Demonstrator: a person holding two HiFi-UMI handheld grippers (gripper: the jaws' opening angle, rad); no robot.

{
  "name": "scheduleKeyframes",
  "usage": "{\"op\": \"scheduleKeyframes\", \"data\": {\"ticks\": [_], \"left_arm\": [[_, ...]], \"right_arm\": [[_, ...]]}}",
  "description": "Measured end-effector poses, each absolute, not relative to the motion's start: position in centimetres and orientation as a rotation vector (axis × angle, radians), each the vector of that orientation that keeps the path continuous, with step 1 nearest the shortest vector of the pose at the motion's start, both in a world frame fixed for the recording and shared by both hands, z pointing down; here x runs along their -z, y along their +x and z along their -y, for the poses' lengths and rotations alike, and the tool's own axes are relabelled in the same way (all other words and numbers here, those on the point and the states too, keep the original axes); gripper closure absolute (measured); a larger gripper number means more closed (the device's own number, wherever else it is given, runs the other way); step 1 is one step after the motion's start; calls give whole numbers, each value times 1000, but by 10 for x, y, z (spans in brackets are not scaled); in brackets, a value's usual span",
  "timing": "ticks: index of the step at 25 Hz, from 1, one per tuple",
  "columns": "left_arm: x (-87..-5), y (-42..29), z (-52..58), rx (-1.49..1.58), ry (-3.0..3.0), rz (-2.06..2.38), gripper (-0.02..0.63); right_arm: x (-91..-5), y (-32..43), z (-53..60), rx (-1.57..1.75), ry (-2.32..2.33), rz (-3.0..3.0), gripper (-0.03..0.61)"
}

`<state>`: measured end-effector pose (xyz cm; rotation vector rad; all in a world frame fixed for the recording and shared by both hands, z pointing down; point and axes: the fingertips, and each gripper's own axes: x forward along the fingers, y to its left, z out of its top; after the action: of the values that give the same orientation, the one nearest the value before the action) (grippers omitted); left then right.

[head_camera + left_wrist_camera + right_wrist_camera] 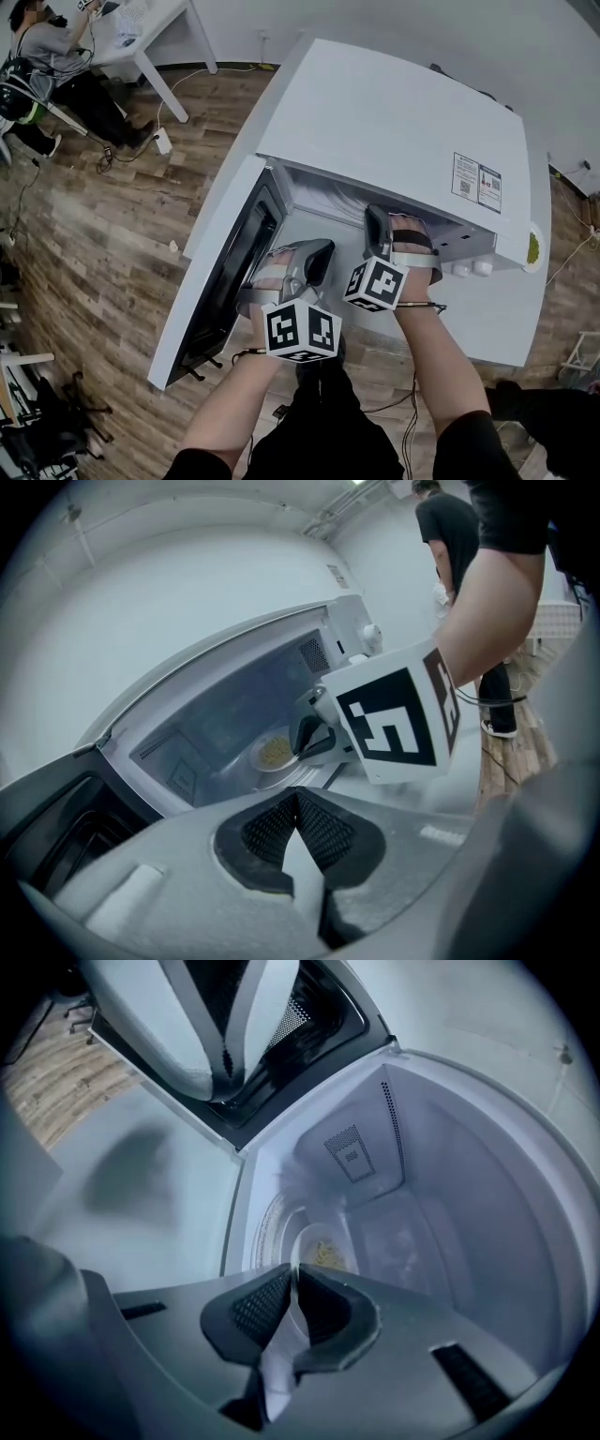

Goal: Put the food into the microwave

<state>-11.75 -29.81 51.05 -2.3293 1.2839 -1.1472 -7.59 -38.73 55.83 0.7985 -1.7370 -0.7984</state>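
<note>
Food (275, 752) on a plate (257, 759) inside microwave (394, 122), rim pinched in jaws of right gripper (294, 1276); left gripper (298, 797) jaws together.

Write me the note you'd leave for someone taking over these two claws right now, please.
Left claw: shut, empty, held in front of the microwave.
Right claw: reaching inside, apparently shut on the rim of the plate.
The plate with its food sits inside the microwave; the door is wide open.
Done: the food is in.
Left: let go, pull the right claw out, close the door.
</note>
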Motion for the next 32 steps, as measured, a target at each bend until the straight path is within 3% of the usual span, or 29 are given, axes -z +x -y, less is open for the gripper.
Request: {"op": "scheduleKeyframes", "data": {"ticks": [18, 32], "left_arm": [[-487, -119, 295, 1098, -2352, -1304, 606], [-401, -91, 191, 834, -2593, -1260, 606]], "right_arm": [[-530, -76, 372, 776, 862, 1805, 535], [-439, -59, 230, 568, 910, 2038, 543]]}}
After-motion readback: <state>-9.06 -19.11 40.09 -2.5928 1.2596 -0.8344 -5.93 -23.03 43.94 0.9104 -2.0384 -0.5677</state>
